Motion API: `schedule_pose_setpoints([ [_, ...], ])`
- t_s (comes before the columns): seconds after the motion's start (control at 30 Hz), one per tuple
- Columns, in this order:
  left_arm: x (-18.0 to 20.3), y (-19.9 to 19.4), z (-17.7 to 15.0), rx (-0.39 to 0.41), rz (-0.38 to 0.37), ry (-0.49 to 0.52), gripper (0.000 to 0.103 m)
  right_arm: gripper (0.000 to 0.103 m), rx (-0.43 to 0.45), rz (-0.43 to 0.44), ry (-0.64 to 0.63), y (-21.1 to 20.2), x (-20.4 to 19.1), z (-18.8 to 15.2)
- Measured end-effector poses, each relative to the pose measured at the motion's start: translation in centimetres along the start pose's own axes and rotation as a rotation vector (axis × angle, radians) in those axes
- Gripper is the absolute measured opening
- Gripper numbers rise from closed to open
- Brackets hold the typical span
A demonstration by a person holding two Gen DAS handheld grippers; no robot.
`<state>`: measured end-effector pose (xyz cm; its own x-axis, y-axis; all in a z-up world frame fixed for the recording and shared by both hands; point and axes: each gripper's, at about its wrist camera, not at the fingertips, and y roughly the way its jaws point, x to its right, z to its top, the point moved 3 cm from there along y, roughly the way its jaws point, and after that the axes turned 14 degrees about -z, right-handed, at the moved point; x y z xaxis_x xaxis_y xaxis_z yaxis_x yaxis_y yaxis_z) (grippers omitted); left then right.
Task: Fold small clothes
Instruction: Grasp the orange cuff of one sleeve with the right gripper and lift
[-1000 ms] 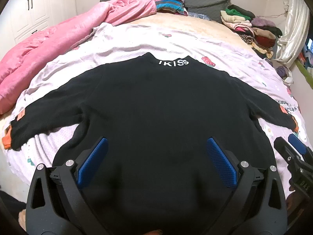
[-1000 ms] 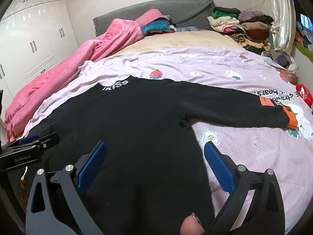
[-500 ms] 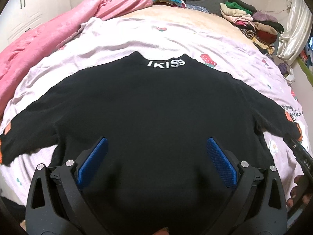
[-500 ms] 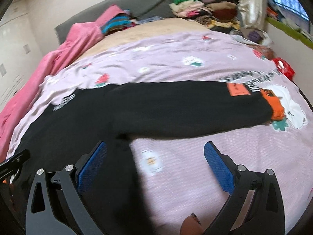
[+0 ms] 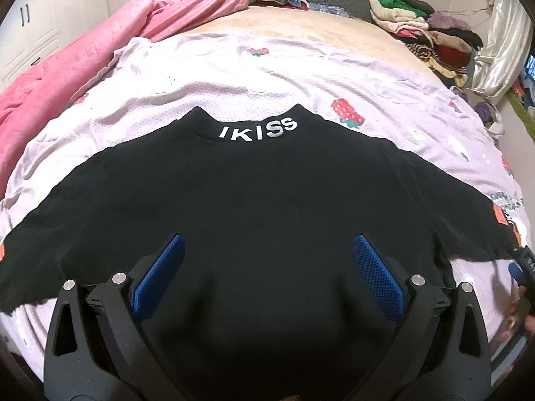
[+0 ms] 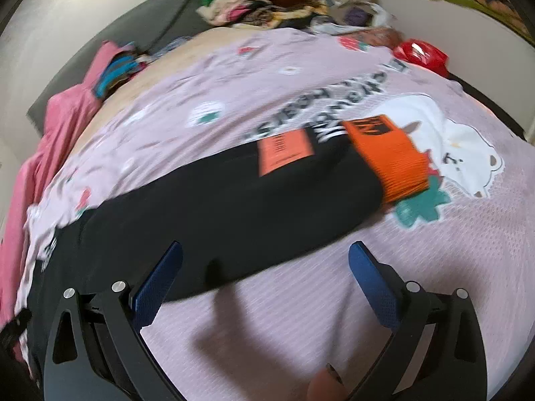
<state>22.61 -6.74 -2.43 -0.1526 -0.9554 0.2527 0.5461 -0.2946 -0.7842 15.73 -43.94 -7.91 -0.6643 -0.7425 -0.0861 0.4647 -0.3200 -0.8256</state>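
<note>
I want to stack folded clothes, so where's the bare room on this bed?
Free: lilac sheet between the black sweater's collar and the tan blanket. Crowded: pink quilt on the left, clothes pile at the far right.

Sweater (image 5: 267,207) hem hidden behind left claw (image 5: 267,277) — right view blurred

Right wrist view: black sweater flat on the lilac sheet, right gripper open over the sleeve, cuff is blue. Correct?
One thing is off: the cuff is orange, not blue, as the right wrist view shows. The rest holds: the black sweater lies flat on the lilac sheet, and the right gripper is open over the sleeve.
</note>
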Motion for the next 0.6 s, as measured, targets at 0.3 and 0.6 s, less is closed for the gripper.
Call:
schedule_pose_setpoints([
  [0.3,-1.2,1.5,0.9,-0.002,0.018,-0.026,0.095,0.088,-0.022,0.018,0.199,3.8,3.4,3.4],
  [0.6,-1.4,0.4,1.1,0.027,0.025,-0.011,0.095,0.015,0.107,0.070,0.214,1.6,3.6,4.4],
])
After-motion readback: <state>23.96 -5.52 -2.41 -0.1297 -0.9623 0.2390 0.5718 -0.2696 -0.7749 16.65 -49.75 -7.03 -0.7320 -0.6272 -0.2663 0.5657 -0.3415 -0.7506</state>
